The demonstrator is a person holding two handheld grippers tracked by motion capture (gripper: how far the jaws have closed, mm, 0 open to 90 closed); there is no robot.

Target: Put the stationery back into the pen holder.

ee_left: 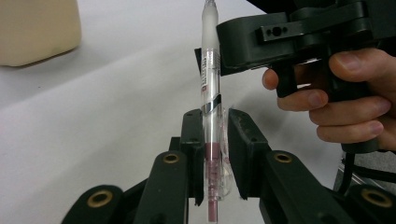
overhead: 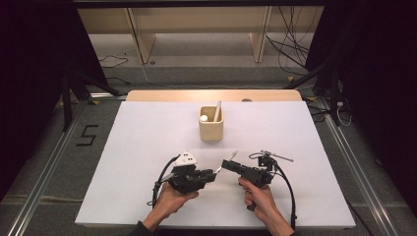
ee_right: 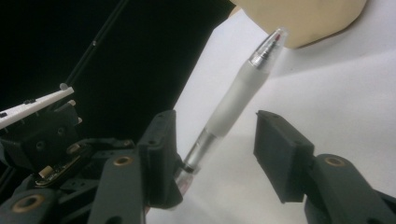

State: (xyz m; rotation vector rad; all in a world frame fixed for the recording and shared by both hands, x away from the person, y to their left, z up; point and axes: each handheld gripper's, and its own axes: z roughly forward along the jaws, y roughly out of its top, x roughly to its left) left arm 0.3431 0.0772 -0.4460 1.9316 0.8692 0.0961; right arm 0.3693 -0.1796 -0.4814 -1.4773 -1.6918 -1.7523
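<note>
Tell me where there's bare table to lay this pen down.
Bare white sheet left of the beige holder, and right of it too. Crowded at the front middle, where left gripper and right gripper meet around the pen.

Even overhead light keeps the white table (overhead: 147, 147) bright, while the room around it falls into deep darkness. Shadows under the hands are soft and short. The high view is slightly grainy. Both gripper views blur the beige holder (ee_left: 37, 28); near jaws stay sharp.
</note>
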